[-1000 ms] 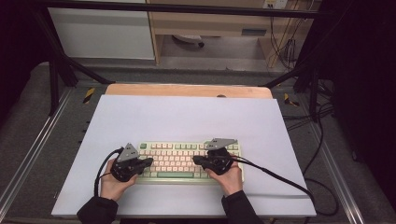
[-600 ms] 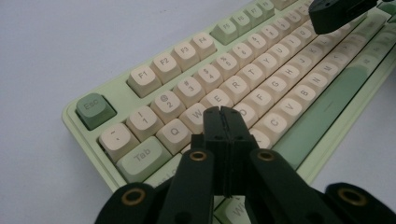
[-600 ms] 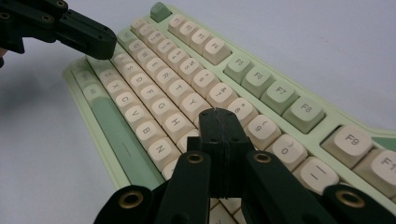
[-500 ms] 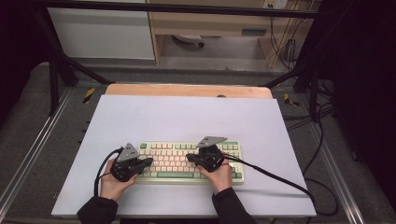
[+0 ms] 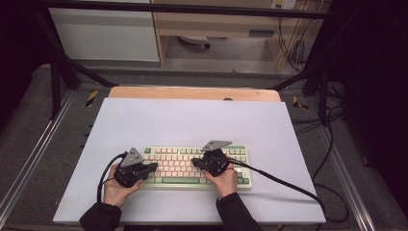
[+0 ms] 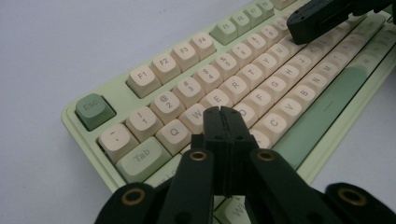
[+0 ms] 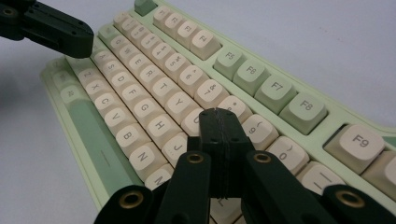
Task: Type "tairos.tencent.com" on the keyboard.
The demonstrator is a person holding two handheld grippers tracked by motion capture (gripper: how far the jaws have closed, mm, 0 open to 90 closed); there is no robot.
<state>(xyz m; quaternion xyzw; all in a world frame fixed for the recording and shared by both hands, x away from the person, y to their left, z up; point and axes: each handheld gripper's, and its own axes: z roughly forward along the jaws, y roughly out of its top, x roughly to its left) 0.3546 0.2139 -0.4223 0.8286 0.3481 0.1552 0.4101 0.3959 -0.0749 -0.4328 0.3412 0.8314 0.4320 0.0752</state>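
- A green-cased keyboard point(image 5: 195, 166) with cream keycaps and a green space bar point(image 6: 327, 100) is being shown lying flat near the front edge of the white table top point(image 5: 192, 120), about midway between its left and right sides.
- The left end of the keyboard is being hovered over by the left gripper point(image 5: 153, 167), which is being held in the person's left hand point(image 5: 117, 190).
- In the left gripper view, its two black jaws are being held pressed together with nothing between them, and their joined tip point(image 6: 222, 111) is being pointed at the keys around W, E and S; whether a key is actually being touched cannot be told from this angle.
- The right half of the keyboard is being covered by the right gripper point(image 5: 195, 162), which is being held in the right hand point(image 5: 224, 180).
- Its jaws are likewise being kept fully together and empty, with the tip point(image 7: 215, 113) being seen over the keys near U, I and J.
- The two grippers are being kept apart, with their tips pointing towards each other over the middle keys.
- A black cable point(image 5: 284, 183) is being trailed from the right gripper across the table top towards its right front corner.
- A strip of wooden board point(image 5: 192, 93) is being shown beyond the table top's far edge.
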